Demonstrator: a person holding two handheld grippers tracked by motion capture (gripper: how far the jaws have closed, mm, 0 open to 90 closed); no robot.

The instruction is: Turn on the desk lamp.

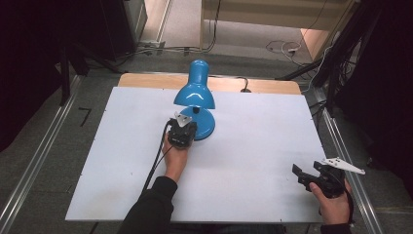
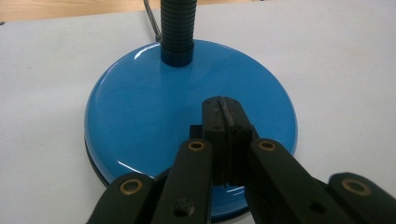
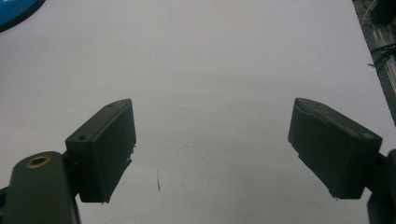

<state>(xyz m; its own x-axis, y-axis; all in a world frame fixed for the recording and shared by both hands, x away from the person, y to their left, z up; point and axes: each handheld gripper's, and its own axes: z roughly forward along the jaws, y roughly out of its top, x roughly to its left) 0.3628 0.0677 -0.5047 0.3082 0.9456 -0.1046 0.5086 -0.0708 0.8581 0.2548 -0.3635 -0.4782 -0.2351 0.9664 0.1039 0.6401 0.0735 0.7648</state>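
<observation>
White board covers the table (image 1: 243, 161); a strip of bare wood shows along its far edge, grey floor and cables beyond. Dark surroundings on both sides, metal rails flanking the table.

Landmark: blue desk lamp (image 1: 196, 92), standing on the far-centre part of the board. Round glossy blue base (image 2: 154, 112) flat on the white surface; black ribbed neck (image 2: 177, 28) rises from the far part of the base; blue shade (image 1: 195, 95) hangs over the base, opening facing down. A thin dark cable leaves the base on its far side.

Left tongs (image 2: 225, 109): at the near edge of the lamp base, held by the left hand (image 1: 176, 158), dark sleeve behind. In the left gripper view the two jaws are pressed together with nothing between them, tips over the near-right part of the base top. Whether the tips touch the base surface cannot be told. Black cable trails from the left tongs back along the forearm.

Right tongs (image 1: 304, 173): well apart from the lamp, to its near right, close to the board's near-right corner, held by the right hand (image 1: 336, 204). Jaws spread wide, bare white board between them, gripping nothing. A sliver of the blue base shows at the top-left corner of the right gripper view.
</observation>
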